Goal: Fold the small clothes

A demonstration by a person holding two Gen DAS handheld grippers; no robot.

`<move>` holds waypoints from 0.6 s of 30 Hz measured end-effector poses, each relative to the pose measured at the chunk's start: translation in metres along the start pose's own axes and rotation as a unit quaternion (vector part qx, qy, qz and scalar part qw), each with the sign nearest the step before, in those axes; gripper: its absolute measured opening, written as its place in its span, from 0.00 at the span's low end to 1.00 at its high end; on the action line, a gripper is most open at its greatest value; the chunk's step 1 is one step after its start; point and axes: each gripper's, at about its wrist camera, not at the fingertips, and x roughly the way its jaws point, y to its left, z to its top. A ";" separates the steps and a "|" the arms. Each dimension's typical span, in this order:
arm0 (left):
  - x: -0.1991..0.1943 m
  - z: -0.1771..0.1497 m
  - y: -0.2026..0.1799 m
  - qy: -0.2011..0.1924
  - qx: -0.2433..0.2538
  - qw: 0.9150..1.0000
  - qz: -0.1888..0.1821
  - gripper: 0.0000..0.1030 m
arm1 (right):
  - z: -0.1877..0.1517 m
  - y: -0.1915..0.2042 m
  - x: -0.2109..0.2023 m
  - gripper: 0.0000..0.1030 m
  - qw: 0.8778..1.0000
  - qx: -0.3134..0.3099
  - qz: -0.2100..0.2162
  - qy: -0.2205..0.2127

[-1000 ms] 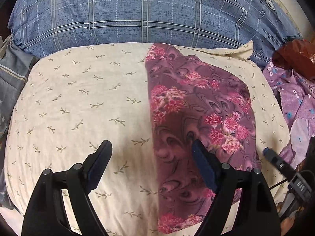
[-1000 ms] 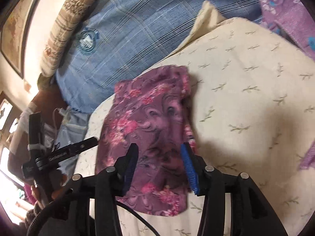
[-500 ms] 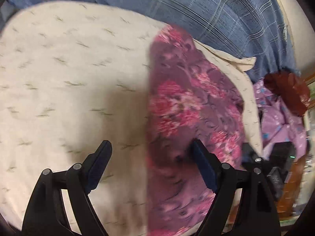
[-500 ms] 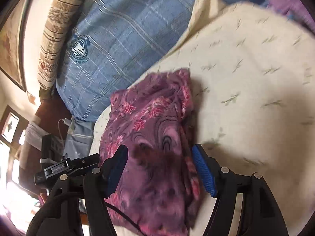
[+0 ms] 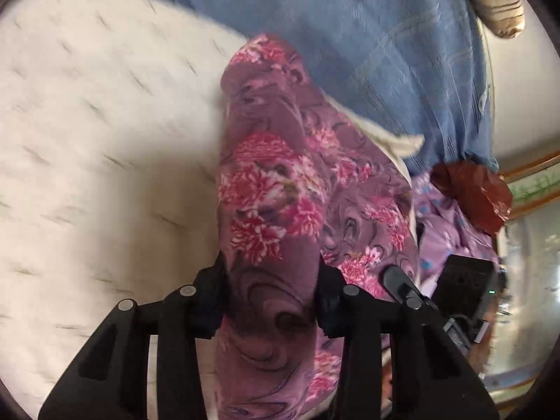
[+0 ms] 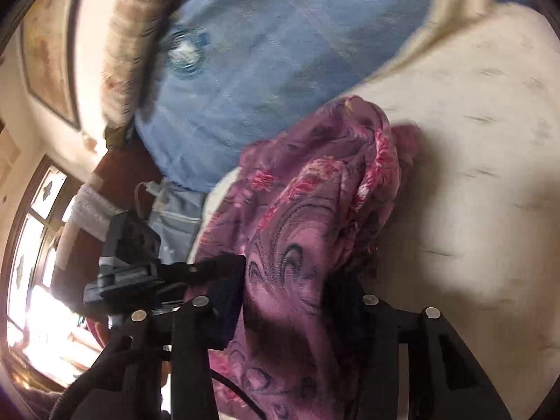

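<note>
While both grippers close on one purple floral garment, a bed fills the frames behind them.

Left gripper (image 5: 271, 301): black two-finger tool angled steeply down toward the bed; its jaws are closing, and a bunched fold of the garment fills the gap, with both pads against the cloth.

Right gripper (image 6: 287, 301): black, pointing more shallowly across the bed; its jaws are closing too, with a gathered fold of the same cloth packed between them.

Purple floral garment (image 5: 276, 189): thin, soft fabric, mauve with dark swirls and pink-red flower clusters; it lies rumpled along the edge of the cream pillow and rises in a ridge into each gripper.

Cream pillow (image 5: 87, 140): broad, puffy, pale cloth scattered with small dark sprig marks; motion blur smears the print.

Blue plaid blanket (image 5: 385, 35): muted blue with faint lighter check lines, beyond the pillow.

Striped bolster (image 5: 497, 3): tan with dark bands, at the far edge past the blanket.

Lilac printed cloth (image 5: 448, 217): crumpled, just beside the pillow's right side.

Red-brown bag (image 5: 472, 192): shiny and creased, resting on the lilac cloth.
</note>
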 end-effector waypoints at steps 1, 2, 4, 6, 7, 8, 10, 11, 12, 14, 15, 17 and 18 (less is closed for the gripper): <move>-0.016 0.003 0.006 -0.018 -0.003 1.000 0.004 0.37 | 0.001 0.012 0.008 0.41 1.000 -0.007 0.010 0.004; -0.032 0.007 0.014 -0.037 -0.007 0.999 0.005 0.37 | 0.001 0.022 0.015 0.41 1.000 -0.014 0.021 0.008; -0.051 0.014 0.029 -0.058 -0.006 0.998 0.028 0.44 | 0.004 0.048 0.031 0.41 0.998 -0.038 0.052 0.002; -0.058 0.019 0.042 -0.055 0.001 0.996 0.077 0.45 | 0.006 0.060 0.051 0.42 0.999 -0.040 0.037 0.001; -0.059 0.018 0.049 -0.049 0.003 0.992 0.114 0.45 | 0.005 0.060 0.067 0.47 0.999 -0.037 -0.002 0.014; -0.063 0.013 0.055 -0.052 0.010 0.988 0.148 0.45 | 0.002 0.060 0.082 0.49 0.997 -0.045 -0.059 0.032; -0.080 -0.004 0.056 -0.069 0.041 0.982 0.173 0.47 | -0.010 0.065 0.100 0.50 0.982 -0.081 -0.154 0.072; -0.088 -0.012 0.054 -0.076 0.057 0.979 0.182 0.48 | -0.015 0.070 0.096 0.50 0.982 -0.087 -0.153 0.067; -0.094 -0.021 0.050 -0.084 0.073 0.975 0.194 0.54 | -0.020 0.077 0.087 0.51 0.981 -0.094 -0.160 0.056; -0.109 -0.050 0.036 -0.115 0.115 0.951 0.263 0.66 | -0.031 0.096 0.063 0.58 0.976 -0.116 -0.182 0.037; -0.116 -0.059 0.037 -0.129 0.128 0.941 0.286 0.69 | -0.041 0.108 0.051 0.74 0.971 -0.129 -0.200 0.028; -0.118 -0.089 0.027 -0.150 0.163 0.912 0.345 0.69 | -0.063 0.133 0.032 0.90 0.949 -0.161 -0.271 0.023; -0.120 -0.095 0.032 -0.148 0.168 0.910 0.348 0.69 | -0.072 0.142 0.027 0.88 0.933 -0.175 -0.314 0.024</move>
